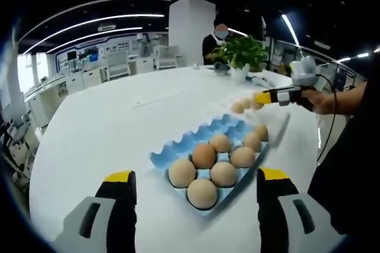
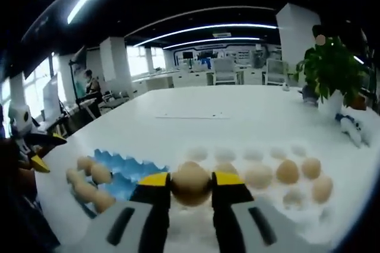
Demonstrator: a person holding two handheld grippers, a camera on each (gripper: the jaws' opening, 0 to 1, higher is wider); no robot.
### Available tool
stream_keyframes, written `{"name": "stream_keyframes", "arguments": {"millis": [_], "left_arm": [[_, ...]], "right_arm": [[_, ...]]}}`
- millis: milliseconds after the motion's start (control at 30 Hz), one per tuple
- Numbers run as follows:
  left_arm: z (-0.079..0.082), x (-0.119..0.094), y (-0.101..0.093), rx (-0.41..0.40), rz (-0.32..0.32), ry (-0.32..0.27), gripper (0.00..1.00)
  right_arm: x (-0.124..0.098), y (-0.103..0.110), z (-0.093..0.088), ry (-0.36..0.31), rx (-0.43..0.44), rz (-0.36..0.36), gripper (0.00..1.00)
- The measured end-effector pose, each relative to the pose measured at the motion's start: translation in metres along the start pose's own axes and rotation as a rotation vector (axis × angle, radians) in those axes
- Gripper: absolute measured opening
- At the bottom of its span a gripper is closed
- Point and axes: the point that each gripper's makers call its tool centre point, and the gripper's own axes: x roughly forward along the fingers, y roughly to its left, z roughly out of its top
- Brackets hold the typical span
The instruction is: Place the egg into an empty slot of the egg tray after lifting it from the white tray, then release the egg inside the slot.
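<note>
My right tongs (image 2: 191, 183) are clamped on an egg (image 2: 190, 182), pinched between the two yellow tips, so its sides are covered. Just past those tips lies the white tray (image 2: 332, 220), so pale against the white table (image 2: 237, 122) that its edges are hard to trace; a few eggs sit in it ahead and to the right of the tips, and its near part is hidden behind my tongs. To the left of the tips is the blue egg tray (image 2: 122, 173), partly cut off by the left jaw.

My left tongs (image 1: 196, 182) stand wide, holding nothing. The blue egg tray (image 1: 178, 149) lies between and just beyond the jaws, with brown eggs in its near slots; its right edge is covered by a dark sleeve. Farther ahead and to the right my right tongs (image 1: 261, 97) show, but whatever sits at their tips is too small to make out.
</note>
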Motion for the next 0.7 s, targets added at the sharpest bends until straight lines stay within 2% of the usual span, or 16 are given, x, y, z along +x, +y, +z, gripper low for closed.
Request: {"name": "stream_keyframes", "arguments": {"millis": [267,700], "left_arm": [[0.001,-0.001,0.001,0.005,0.004,-0.003,0.83],[0.002,0.0,-0.001,0.007,-0.004,0.001,0.82]], "right_arm": [[0.009,0.035,-0.002,0.02,-0.035,0.095,0.26],[0.019,0.063,-0.007,0.046,-0.061,0.182,0.26]]}}
